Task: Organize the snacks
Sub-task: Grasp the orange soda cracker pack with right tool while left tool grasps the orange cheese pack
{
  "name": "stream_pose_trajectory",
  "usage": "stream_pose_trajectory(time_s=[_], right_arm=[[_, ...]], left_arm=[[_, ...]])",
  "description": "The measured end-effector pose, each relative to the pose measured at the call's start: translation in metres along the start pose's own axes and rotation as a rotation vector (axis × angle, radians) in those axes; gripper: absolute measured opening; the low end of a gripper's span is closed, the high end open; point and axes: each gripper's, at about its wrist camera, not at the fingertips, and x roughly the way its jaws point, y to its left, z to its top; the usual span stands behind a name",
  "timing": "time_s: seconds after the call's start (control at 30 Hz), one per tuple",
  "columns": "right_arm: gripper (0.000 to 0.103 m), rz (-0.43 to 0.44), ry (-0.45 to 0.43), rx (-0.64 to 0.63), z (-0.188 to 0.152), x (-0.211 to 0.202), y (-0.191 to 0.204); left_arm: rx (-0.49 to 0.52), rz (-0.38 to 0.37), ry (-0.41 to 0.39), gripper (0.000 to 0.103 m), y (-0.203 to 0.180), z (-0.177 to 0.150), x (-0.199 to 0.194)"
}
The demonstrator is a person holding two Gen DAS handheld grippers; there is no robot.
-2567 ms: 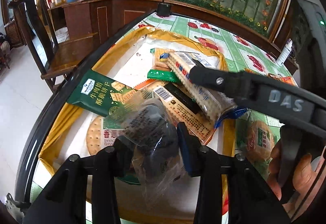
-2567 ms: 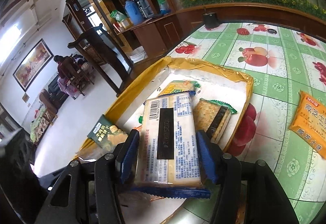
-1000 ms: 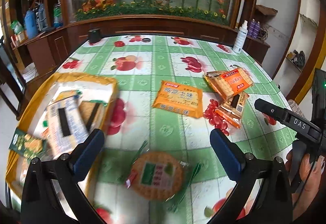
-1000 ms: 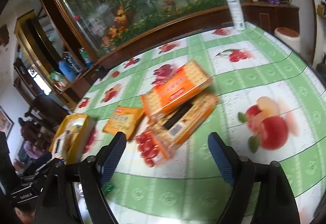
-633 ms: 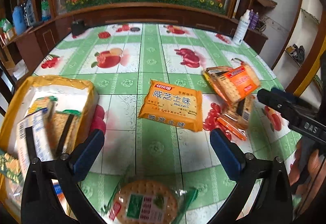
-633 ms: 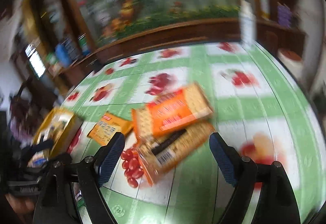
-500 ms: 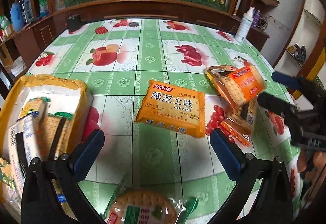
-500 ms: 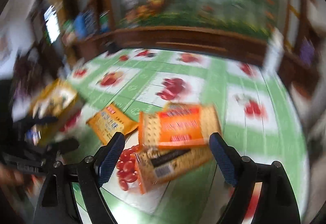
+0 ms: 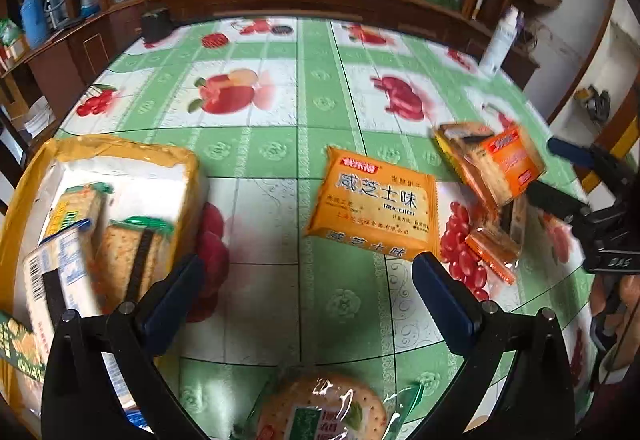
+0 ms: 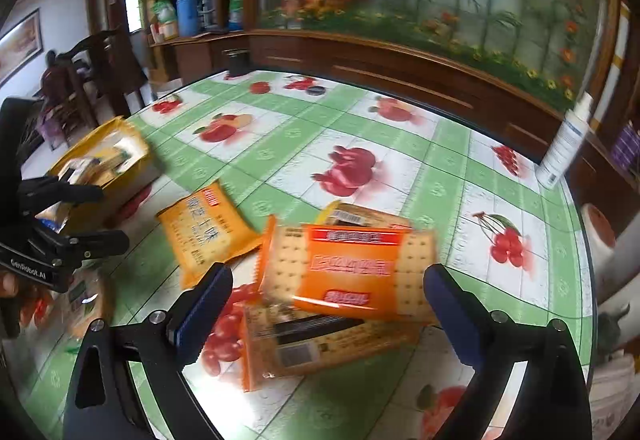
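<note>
We log: right tongs (image 10: 326,304) opening, cracker pack (image 10: 352,268) between its pads, untouched; left tongs (image 9: 308,296) released over bare cloth (image 9: 280,224), orange packet (image 9: 376,208) just beyond.

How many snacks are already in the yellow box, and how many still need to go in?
Done: several cracker packs lie in the yellow box. In hand: nothing; the left gripper is open and the right gripper is opening. Left: the round cracker pack, yellow biscuit bag, orange cracker pack and the pack underneath.
</note>
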Motion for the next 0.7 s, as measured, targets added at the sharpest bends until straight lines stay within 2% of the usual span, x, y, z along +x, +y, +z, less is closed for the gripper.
stream_pose_trajectory(time_s=[0.1, 0.17, 0.2, 0.27, 0.33, 0.4, 0.47, 0.57, 0.63, 0.67, 0.7], right_arm=[[0.099, 0.015, 0.003, -0.011, 0.002, -0.001, -0.004], [0.099, 0.099, 0.011, -0.103, 0.003, -0.003, 0.001], [0.099, 0.109, 0.021, -0.161, 0.004, -0.003, 0.005], [0.099, 0.069, 0.048, -0.32, 0.009, -0.001, 0.013], [0.099, 0.06, 0.081, -0.425, 0.013, 0.007, 0.016], [0.099, 0.088, 0.135, -0.481, 0.016, 0.02, 0.015], [0.099, 0.078, 0.172, -0.535, 0.018, 0.034, 0.016], [0.099, 0.085, 0.232, -0.564, 0.017, 0.056, 0.015], [0.097, 0.069, 0.267, -0.539, 0.015, 0.066, 0.008], [0.092, 0.084, 0.268, -0.501, 0.016, 0.066, 0.004], [0.08, 0.105, 0.28, -0.439, 0.016, 0.065, -0.003]], left_arm=[[0.034, -0.038, 0.042, 0.103, -0.008, -0.002, 0.008], [0.061, -0.046, 0.056, 0.103, -0.012, -0.003, 0.009], [0.07, -0.049, 0.071, 0.103, -0.013, -0.003, 0.011], [0.062, -0.07, 0.095, 0.103, -0.011, -0.001, 0.014], [0.06, -0.058, 0.13, 0.103, -0.011, -0.001, 0.019], [0.044, -0.076, 0.157, 0.103, -0.011, -0.001, 0.023], [0.01, -0.097, 0.179, 0.103, -0.011, -0.002, 0.027], [-0.027, -0.081, 0.171, 0.103, -0.012, 0.002, 0.029], [-0.068, -0.081, 0.171, 0.103, -0.011, 0.006, 0.032], [-0.084, -0.077, 0.173, 0.103, -0.011, 0.008, 0.035], [-0.101, -0.067, 0.175, 0.103, -0.012, 0.009, 0.038]])
